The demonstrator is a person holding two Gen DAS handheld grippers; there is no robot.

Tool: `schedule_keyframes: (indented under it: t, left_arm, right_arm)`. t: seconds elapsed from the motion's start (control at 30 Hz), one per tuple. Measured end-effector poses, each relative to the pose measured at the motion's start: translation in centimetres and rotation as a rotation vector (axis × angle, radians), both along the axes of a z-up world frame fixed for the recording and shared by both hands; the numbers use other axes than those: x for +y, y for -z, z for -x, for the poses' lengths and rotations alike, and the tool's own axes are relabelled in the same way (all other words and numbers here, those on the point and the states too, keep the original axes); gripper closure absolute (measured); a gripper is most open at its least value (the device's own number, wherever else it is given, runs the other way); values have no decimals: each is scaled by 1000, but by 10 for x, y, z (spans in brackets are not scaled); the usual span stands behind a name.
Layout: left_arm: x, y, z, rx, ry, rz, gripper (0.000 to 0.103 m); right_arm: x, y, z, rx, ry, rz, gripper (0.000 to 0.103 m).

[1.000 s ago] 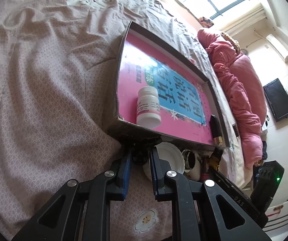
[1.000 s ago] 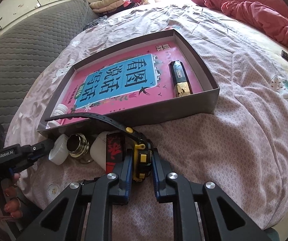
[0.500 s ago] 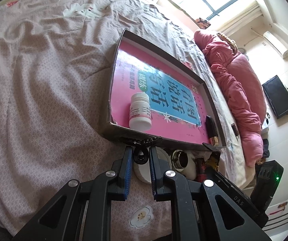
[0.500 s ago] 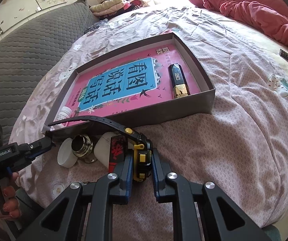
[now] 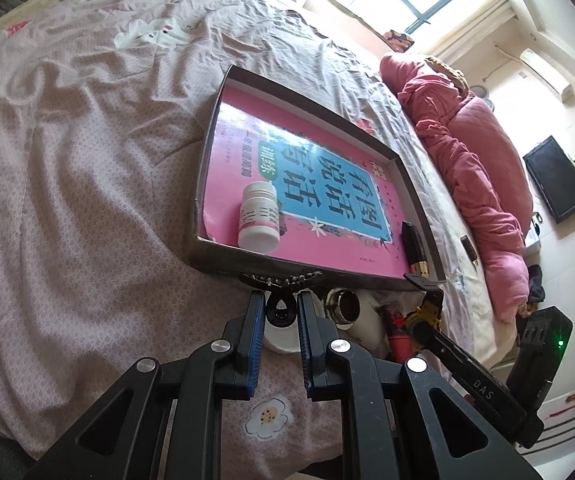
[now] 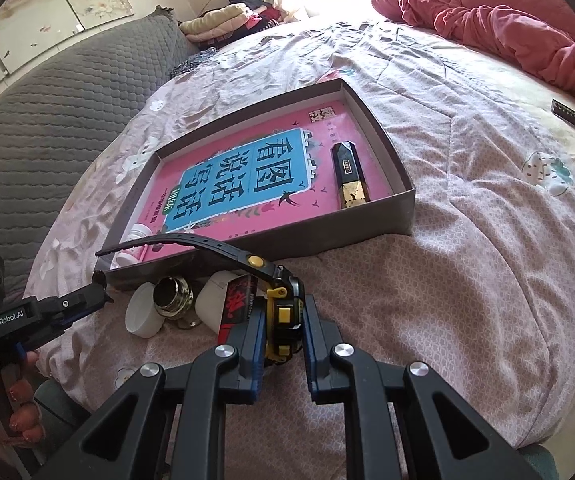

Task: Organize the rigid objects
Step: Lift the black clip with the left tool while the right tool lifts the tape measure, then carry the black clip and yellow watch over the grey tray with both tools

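You worked over a bed [image 5: 87, 168] spread with a pink flowered sheet, a rumpled pink quilt [image 6: 507, 20] heaped at its far side. On the sheet lay a shallow grey box [image 6: 401, 200] with a pink book [image 6: 247, 184] covering its floor. A white pill bottle [image 5: 259, 216] lay on the book near one corner, and a black and gold lipstick [image 6: 349, 176] lay along the opposite wall.

Just outside the box's near wall sat a small cluster: a white cap [image 6: 143, 314], a metal-necked jar [image 6: 173, 294], a white case [image 6: 215, 300] and a red and black packet [image 6: 237, 304], all close together.

Your right gripper [image 6: 283, 328] was pressed onto a black and yellow watch [image 6: 281, 316], its strap arching up over the box's near wall. Your left gripper [image 5: 281, 314] pinched a black hair clip [image 5: 281, 280], its toothed edge hanging in front of the box's near wall, above the white cap.
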State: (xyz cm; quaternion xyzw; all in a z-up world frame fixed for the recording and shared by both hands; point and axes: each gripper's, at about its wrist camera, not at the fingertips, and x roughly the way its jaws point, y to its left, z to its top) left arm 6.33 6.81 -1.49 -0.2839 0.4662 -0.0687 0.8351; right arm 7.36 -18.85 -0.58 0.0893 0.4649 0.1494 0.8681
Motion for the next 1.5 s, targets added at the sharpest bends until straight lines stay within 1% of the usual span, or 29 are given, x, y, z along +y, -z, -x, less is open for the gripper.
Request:
schedule_keyframes:
  t: [0.27,0.67,0.9,1.5]
  left_arm:
    - [-6,-6,3,-7,9,-2,87]
    - [-7,-16,8,-32,15,-9,87]
    - [-10,-24,13,-50,19,-17,87]
    - [-14,-37,19,-83,26,-26,87]
  right_arm:
    - [-12,-2,3,-1,34,2,87]
    - [-33,-14,9,-34,99,0,87]
    - [-36,-20,12,-48,105,-6,87]
    - [-30,-38,22,-79,72,-21,87]
